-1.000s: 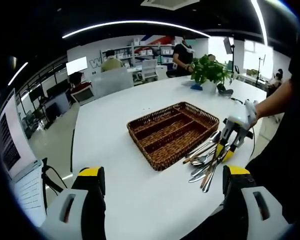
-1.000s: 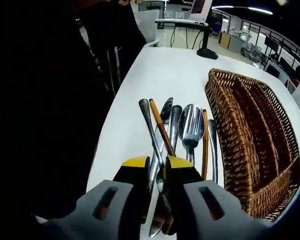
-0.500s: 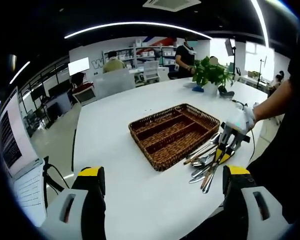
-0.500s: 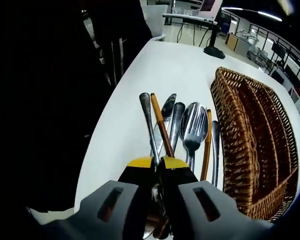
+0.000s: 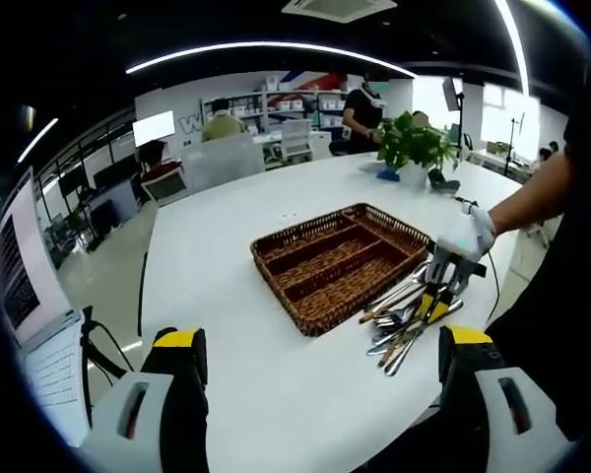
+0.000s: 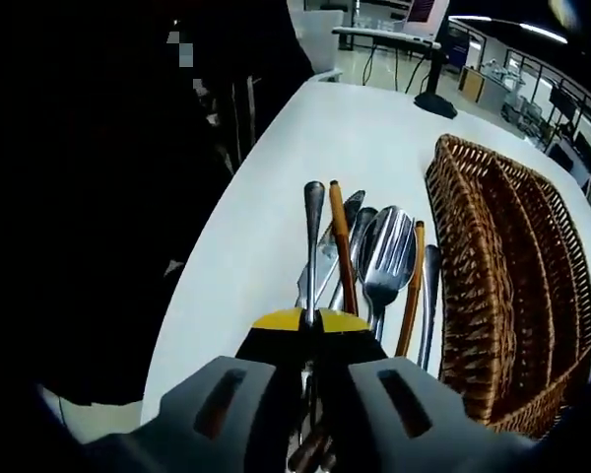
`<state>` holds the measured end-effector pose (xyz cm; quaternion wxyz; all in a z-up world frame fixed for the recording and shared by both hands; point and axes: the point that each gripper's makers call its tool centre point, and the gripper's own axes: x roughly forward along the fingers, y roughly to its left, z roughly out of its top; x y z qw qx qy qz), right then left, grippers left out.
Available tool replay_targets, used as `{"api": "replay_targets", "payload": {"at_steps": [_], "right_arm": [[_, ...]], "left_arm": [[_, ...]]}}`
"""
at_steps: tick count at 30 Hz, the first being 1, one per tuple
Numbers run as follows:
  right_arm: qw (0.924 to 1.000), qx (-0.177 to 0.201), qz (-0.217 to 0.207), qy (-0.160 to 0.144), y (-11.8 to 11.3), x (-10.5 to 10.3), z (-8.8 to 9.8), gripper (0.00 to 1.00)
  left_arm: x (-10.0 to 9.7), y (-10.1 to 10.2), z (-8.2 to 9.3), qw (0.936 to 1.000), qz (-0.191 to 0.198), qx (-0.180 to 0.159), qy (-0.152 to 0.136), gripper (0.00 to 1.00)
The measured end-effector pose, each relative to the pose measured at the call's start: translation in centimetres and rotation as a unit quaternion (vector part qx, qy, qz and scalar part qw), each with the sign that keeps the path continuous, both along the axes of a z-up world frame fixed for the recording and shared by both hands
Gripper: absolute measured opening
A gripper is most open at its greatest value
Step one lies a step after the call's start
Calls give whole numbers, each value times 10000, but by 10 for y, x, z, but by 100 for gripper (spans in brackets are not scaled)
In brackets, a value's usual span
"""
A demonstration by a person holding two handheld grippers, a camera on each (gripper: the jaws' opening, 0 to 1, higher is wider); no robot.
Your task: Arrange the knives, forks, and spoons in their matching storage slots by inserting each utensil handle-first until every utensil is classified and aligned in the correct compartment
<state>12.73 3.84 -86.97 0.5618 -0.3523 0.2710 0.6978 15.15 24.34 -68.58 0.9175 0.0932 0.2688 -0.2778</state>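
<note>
White table (image 6: 276, 197): right tool (image 6: 310, 320) pinches a steel utensil (image 6: 311, 246); left tool (image 5: 320, 340) spread.

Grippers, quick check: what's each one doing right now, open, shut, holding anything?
Left gripper: open, holding nothing, hovering above the white table.
Right gripper: shut on a steel utensil handle in the cutlery pile beside the wicker tray.

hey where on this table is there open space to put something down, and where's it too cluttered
Bare white table lies open left of the wicker tray, and in front of it toward the left tongs. The far stretch between the tray and the potted plant is free too. It is crowded at the tray's right edge, where the utensil pile lies under the right tongs.
</note>
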Motion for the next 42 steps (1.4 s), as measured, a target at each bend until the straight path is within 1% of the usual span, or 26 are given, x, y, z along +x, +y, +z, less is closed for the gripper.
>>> {"api": "replay_targets", "payload": {"at_steps": [5,8,11,13,18,24,27,28,31,32,33,38,39,41,42], "right_arm": [[10000,45,-76,14,3,2,9,1],[9995,4,-293,81,3,6,15,1],[9991,-4,-403,123,4,7,22,1],[9990,-15,-434,84,3,8,25,1],[9986,-96,-512,73,0,8,21,0],[9978,-207,-602,177,-3,0,20,1],[9964,-162,-769,315,-2,-4,22,1],[9963,-171,-783,316,-3,-6,21,1],[9962,-240,-773,307,-3,-15,15,1],[9959,-251,-797,342,-2,-18,13,1],[9951,-253,-852,438,-2,-21,11,1],[9951,-440,-804,368,-4,-26,-2,1],[9951,-444,-807,353,-4,-27,-3,1],[9942,-440,-933,299,-1,-22,-1,1],[9944,-436,-916,294,0,-22,-1,1]], "left_arm": [[0,2,1,10000,20,14,-9,100],[0,4,1,10000,22,30,-10,100],[2,2,1,10000,0,33,-25,100],[2,0,2,10000,-28,18,-39,100],[4,-3,2,10000,-75,10,-57,100],[3,-4,1,9999,-98,-7,-63,100],[3,-3,1,9999,-91,-9,-67,100],[3,-2,1,9999,-78,-23,-67,100],[3,-3,1,10000,-67,-27,-64,100],[3,-3,1,10000,-68,-24,-65,100],[3,-3,1,10000,-69,-23,-63,100],[4,-4,1,9999,-90,-30,-61,100],[5,-4,1,9999,-90,-31,-67,100],[5,-3,1,9999,-77,-41,-74,100],[5,-3,1,9999,-75,-40,-73,100]]}}
